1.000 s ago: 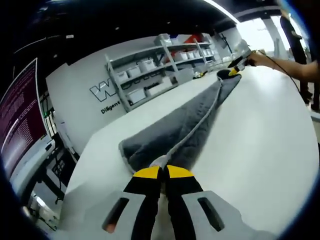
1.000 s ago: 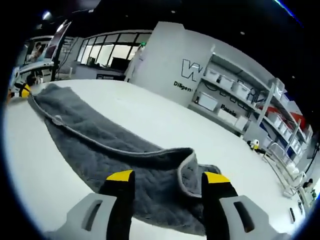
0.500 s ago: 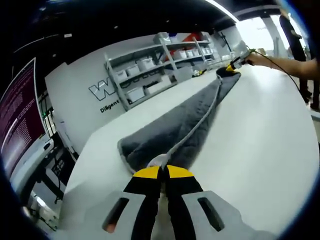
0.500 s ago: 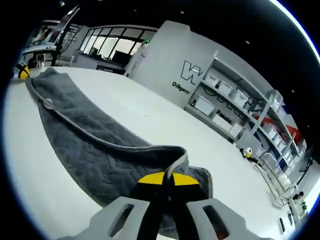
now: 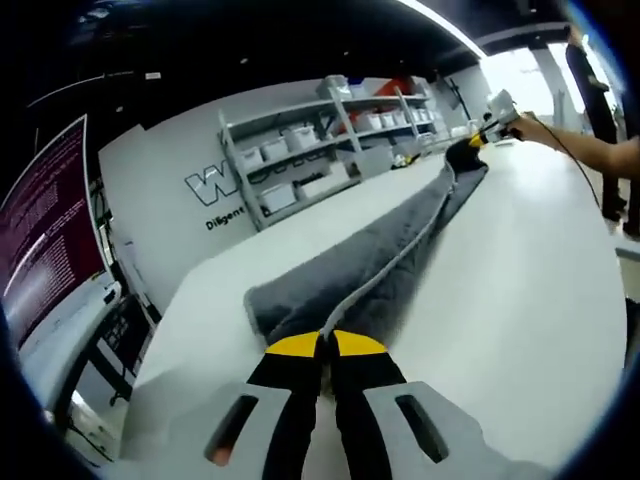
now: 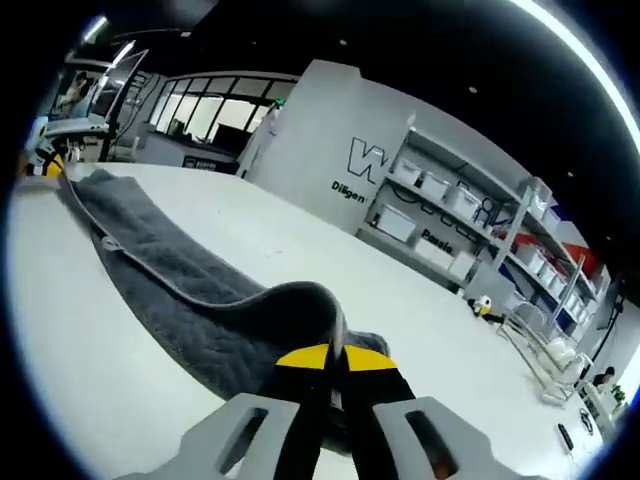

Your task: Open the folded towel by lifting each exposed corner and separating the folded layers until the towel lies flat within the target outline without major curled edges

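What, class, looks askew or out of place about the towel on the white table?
The grey plush towel is not flat: it lies as a long folded strip across the white table. Its pale-edged top layer arches up where the right gripper pinches it, and the left gripper pinches the other end. No target outline can be made out.

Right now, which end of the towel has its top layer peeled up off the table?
The end shut in the right gripper: there the grey towel arches up. The left gripper pinches its corner low.

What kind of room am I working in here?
Likely a lab or workshop: metal shelves stacked with storage bins, a big monitor, and a wide white table.
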`<state>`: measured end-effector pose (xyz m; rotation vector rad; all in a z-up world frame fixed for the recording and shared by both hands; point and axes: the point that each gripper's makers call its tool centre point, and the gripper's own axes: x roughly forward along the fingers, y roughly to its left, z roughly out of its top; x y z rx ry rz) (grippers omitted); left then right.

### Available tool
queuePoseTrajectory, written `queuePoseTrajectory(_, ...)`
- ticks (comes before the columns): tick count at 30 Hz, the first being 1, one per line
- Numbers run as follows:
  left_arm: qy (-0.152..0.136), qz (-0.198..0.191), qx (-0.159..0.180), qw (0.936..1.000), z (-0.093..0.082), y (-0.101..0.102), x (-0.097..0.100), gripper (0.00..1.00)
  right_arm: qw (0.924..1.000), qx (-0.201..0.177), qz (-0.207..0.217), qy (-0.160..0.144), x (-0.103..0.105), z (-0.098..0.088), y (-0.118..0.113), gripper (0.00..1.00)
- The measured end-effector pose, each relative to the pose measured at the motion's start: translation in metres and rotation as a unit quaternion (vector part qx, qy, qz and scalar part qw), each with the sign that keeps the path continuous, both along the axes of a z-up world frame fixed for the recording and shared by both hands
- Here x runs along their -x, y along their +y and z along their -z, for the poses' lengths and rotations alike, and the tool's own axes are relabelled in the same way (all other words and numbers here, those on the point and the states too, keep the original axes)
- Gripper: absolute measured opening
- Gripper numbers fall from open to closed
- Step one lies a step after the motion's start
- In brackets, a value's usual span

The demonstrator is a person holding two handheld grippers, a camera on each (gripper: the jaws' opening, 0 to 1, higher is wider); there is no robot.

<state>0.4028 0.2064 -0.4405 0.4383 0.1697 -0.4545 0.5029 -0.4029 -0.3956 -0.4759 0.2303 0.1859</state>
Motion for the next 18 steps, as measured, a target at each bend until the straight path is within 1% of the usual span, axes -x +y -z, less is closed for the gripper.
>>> queuePoseTrajectory(3, -0.006, 0.001, 0.006, 1.0000, -0.006, 0.001, 0.002, 0.03, 1.0000, -0.004, 0.008, -0.003, 0.008, -0.003, -0.008, 0.00)
queuePoseTrajectory(4, -0.007, -0.001, 0.009, 0.9999, -0.008, 0.001, 0.002, 0.03, 0.9998, -0.004, 0.019, -0.005, 0.015, -0.005, -0.017, 0.00)
queuePoseTrajectory(9, -0.014, -0.009, 0.024, 0.9996, -0.015, 0.006, 0.003, 0.03, 0.9995, -0.010, 0.030, -0.004, 0.028, -0.003, -0.035, 0.00)
queuePoseTrajectory(12, -0.019, -0.014, 0.029, 0.9993, -0.018, 0.009, 0.005, 0.03, 0.9993, -0.017, 0.032, -0.011, 0.036, -0.005, -0.043, 0.00)
queuePoseTrajectory(18, -0.027, -0.025, 0.040, 0.9985, -0.026, 0.017, 0.012, 0.03, 0.9989, -0.021, 0.040, -0.009, 0.050, -0.004, -0.058, 0.00)
